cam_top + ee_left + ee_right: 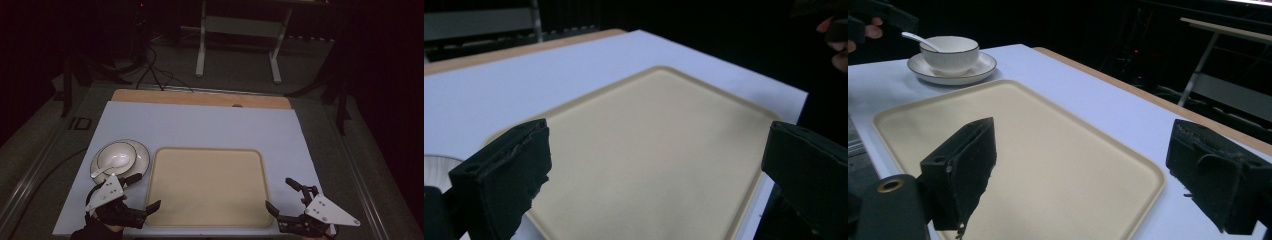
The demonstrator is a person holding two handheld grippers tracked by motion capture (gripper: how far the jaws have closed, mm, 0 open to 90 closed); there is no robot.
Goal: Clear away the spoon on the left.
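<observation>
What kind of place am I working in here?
Probably a lab or studio recording bench, not a kitchen: a white board laid as a tabletop, cables on the floor, dark surroundings, and a metal stand behind the table.

High view looks down and forward over the table; both gripper views sit low and close, facing inward across the shared beige tray (207,187) (649,150) (1048,160)
</observation>
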